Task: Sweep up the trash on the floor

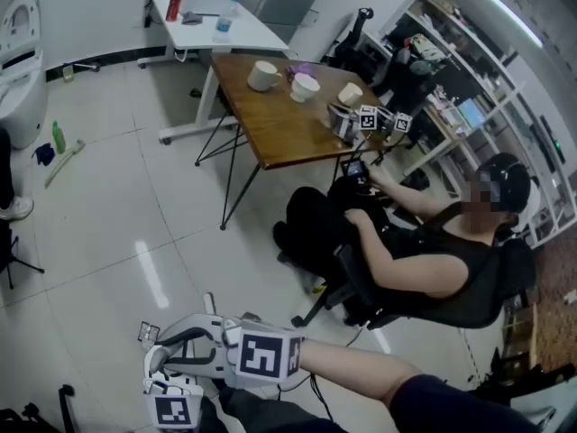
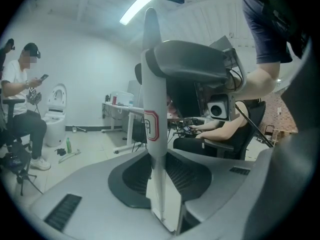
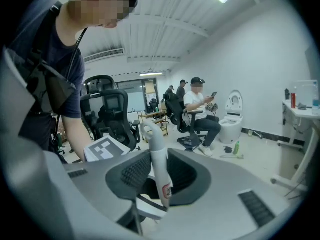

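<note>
- Standing upright between the pads of the left gripper (image 2: 160, 178) is a round white pole with a red-edged label and a dark grey top (image 2: 154, 109). The pads press on it from both sides, so the jaws are quite narrow.
- The right gripper (image 3: 159, 176) holds a white plastic handle with a curved top (image 3: 156, 159). This handle leans a little, and the jaws sit snug around it.
- Both tools are well apart from the brown wooden table (image 1: 297, 133), across the pale tiled floor (image 1: 108, 242) on the side nearest the head camera.
- A small green bottle (image 1: 59, 138) and a pale stick (image 1: 65, 162) are on the floor far to the left of the table, near a white toilet (image 1: 20, 70).
- White cups (image 1: 263, 75) stand on the table.
- A white desk (image 1: 225, 21) stands just behind the table.
- A person in black (image 1: 424, 260) sits in a dark chair at the table's right side.
</note>
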`<state>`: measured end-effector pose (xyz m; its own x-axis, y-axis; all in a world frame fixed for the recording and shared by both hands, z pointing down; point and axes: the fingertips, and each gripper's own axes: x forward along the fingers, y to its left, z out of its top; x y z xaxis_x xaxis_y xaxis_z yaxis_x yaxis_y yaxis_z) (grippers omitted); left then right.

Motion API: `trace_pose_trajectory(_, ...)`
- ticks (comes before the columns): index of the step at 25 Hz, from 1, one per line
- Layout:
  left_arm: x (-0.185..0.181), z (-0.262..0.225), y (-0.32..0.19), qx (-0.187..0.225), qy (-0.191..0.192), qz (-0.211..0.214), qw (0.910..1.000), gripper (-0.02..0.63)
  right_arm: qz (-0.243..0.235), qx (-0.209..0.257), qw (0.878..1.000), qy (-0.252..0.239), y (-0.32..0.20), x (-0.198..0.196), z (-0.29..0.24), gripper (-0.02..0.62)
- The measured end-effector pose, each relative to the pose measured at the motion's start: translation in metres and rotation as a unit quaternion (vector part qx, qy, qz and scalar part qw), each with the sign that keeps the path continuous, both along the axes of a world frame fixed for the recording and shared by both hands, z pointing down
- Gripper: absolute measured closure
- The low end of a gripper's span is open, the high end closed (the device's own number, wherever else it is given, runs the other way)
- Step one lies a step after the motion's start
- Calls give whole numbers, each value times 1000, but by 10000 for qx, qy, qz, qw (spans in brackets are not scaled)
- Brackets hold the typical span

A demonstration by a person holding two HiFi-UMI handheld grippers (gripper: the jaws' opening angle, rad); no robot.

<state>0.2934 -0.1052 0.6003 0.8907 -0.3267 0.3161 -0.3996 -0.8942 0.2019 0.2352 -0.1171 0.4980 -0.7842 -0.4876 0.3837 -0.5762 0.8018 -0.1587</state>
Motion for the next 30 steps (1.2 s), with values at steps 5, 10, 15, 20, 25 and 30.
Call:
trace_pose_trajectory(5, 15, 17, -8, 66, -59, 99, 9999, 520, -345, 376, 9980, 362, -11, 11, 8, 476)
trace_pose_trajectory(10, -8, -7, -5, -216, -189, -220, 9993, 518, 101, -163, 9990, -404, -24, -10, -8, 474)
trace_pose_trajectory(15, -42, -2, -29, -179, -160, -573, 9981, 518, -425, -192, 9986, -240, -44, -44, 15, 474)
trace_pose_trajectory(20, -73, 7, -57, -78, -91, -888, 9960, 518, -718, -227, 9967, -312, -57, -73, 14, 474)
trace_pose_trajectory(25, -102, 12, -70, -137, -113, -1006, 9948, 518, -764, -283, 9957, -448, -62, -104, 11, 469)
trace_pose_trajectory(30, -128, 14, -66, -316, -219, -1032, 9939, 520, -587, -458, 9952, -629, -57, -131, 12, 463)
